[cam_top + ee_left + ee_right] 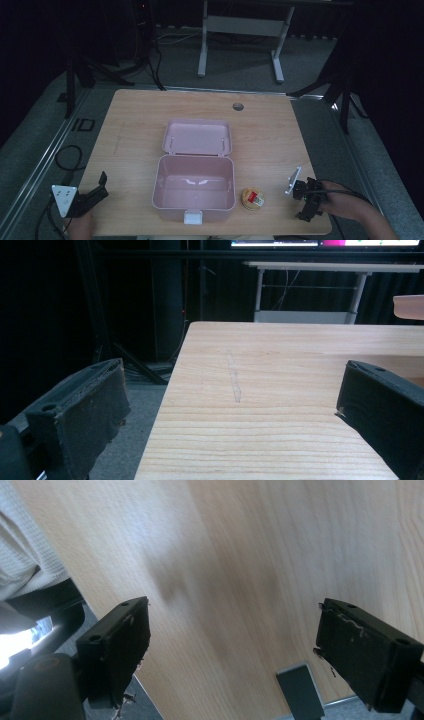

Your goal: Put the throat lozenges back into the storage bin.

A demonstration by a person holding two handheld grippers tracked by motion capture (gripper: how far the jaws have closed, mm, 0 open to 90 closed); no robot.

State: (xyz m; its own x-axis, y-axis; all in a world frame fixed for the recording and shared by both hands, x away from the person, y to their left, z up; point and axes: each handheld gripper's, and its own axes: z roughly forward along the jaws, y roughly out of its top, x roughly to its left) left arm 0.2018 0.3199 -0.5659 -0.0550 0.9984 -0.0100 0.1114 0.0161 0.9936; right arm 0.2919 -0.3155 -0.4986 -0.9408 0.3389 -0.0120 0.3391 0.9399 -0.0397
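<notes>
Fingers of our left gripper gape wide at lower left over bare table; our right gripper, lower right, gapes wide too. Between them sit the open pink box and, just beside its right, a round tin.

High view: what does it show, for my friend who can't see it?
An open pink plastic box, lid flipped back, sits on a light wooden table. A small round yellow tin lies just right of it. The left gripper and right gripper rest near the table's front corners.
</notes>
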